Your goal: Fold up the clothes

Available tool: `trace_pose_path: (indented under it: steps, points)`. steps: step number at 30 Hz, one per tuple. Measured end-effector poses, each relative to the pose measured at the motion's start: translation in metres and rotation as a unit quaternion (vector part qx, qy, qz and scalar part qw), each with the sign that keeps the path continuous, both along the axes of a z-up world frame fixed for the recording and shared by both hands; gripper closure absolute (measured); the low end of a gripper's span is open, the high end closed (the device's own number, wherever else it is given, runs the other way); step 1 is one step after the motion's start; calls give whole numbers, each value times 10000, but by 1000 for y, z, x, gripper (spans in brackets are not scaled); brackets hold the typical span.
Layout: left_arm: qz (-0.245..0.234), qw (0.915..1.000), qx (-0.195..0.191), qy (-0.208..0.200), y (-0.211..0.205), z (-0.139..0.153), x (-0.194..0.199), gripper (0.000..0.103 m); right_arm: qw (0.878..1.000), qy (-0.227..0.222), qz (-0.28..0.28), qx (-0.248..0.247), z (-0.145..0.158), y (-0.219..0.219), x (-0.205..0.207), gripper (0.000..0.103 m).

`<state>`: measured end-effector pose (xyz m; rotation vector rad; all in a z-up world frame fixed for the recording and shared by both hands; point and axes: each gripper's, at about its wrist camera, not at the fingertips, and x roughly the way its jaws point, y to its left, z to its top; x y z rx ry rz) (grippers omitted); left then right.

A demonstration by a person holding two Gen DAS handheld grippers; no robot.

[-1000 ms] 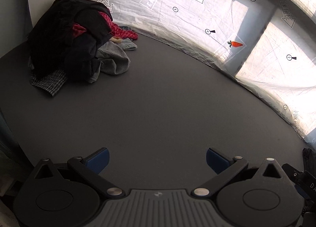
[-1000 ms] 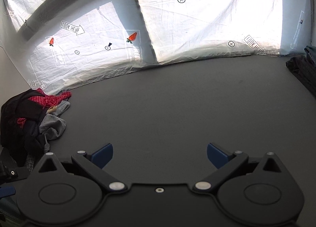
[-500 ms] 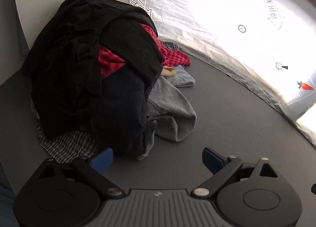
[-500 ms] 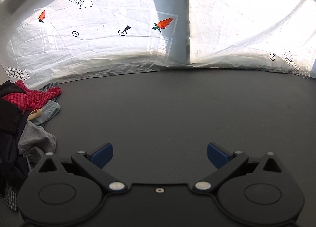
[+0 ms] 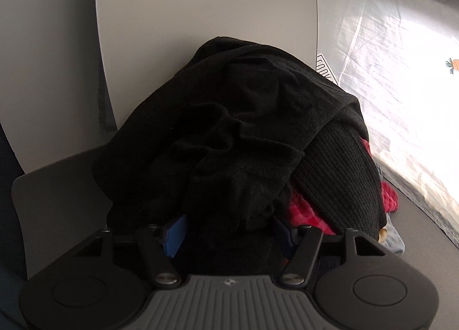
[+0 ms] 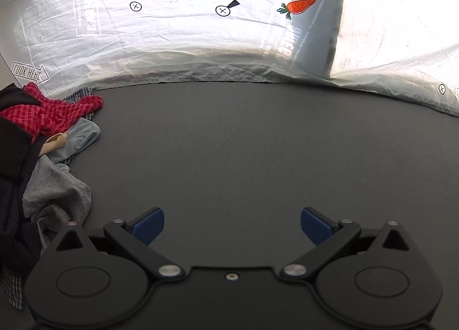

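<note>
Fingers (image 5: pixel 175 234) amid black garment (image 5: pixel 229 129)

Our left gripper (image 5: pixel 229 232) has black arms, blue pads, silver pivot screws, a ribbed grey housing; our right gripper (image 6: pixel 231 225) is all black with blue pads.

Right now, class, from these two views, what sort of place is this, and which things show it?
Probably a staged workspace for recording clothes folding, not a lived-in room. A dark grey table holds a heap of mixed clothes, and behind it hangs a white sheet printed with carrots, crosses and "look here" arrows.
</note>
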<state>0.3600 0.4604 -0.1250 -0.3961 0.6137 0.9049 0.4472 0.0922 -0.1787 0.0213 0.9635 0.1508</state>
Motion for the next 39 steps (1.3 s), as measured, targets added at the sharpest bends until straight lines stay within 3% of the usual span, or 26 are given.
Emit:
trace_pose_path:
  steps: [1, 3, 6, 11, 14, 18, 20, 23, 25, 27, 29, 30, 32, 35, 37, 39]
  points:
    - [-4, 10000, -29, -70, -1, 2, -1, 83, 10000, 17, -9, 6, 0, -2, -1, 0]
    - [-114, 9997, 202, 59, -14, 11, 0, 87, 10000, -58, -65, 9, 2, -10, -5, 0]
    - [-415, 9980, 455, 133, -43, 31, -4, 90, 9995, -84, -258, 175, 5, -29, -10, 0]
    - [-1125, 9910, 715, -129, -111, 75, -17, 92, 9974, -254, -507, 449, 14, -72, -26, 0]
    - [-1646, 9829, 716, -403, -166, 95, -23, 92, 9955, -349, -625, 615, 19, -105, -40, 0]
    - [-2557, 9627, 646, -602, -261, 114, -25, 92, 9916, -478, -908, 786, 24, -164, -61, 0]
    - [-3087, 9480, 415, -652, -318, 115, -25, 92, 9890, -581, -1105, 793, 28, -201, -73, 0]
    - [-3970, 9155, -103, -642, -407, 106, -27, 92, 9837, -723, -1481, 724, 34, -258, -94, 0]
    - [-4565, 8872, -464, -486, -466, 94, -27, 91, 9784, -815, -1785, 645, 35, -303, -109, 0]
    - [-5194, 8503, -838, -148, -525, 72, -23, 85, 9732, -843, -2066, 557, 33, -344, -123, 0]
    - [-5573, 8223, -1148, -30, -573, 43, -29, 80, 9683, -820, -2306, 494, 27, -380, -135, 0]
    - [-5669, 8146, -1217, 165, -593, 29, -33, 79, 9663, -794, -2400, 479, 24, -395, -140, 0]
    - [-5721, 8098, -1234, 414, -610, 17, -38, 76, 9628, -753, -2554, 461, 17, -421, -149, 0]
    - [-5632, 8165, -1192, 438, -601, 16, -40, 57, 9614, -632, -2639, 449, 2, -439, -152, 0]
    - [-5344, 8374, -1009, 540, -588, 19, -37, 50, 9636, -492, -2577, 515, -9, -440, -148, 0]
    - [-4859, 8667, -781, 813, -566, 23, -23, 50, 9668, -416, -2453, 583, -16, -432, -141, 0]
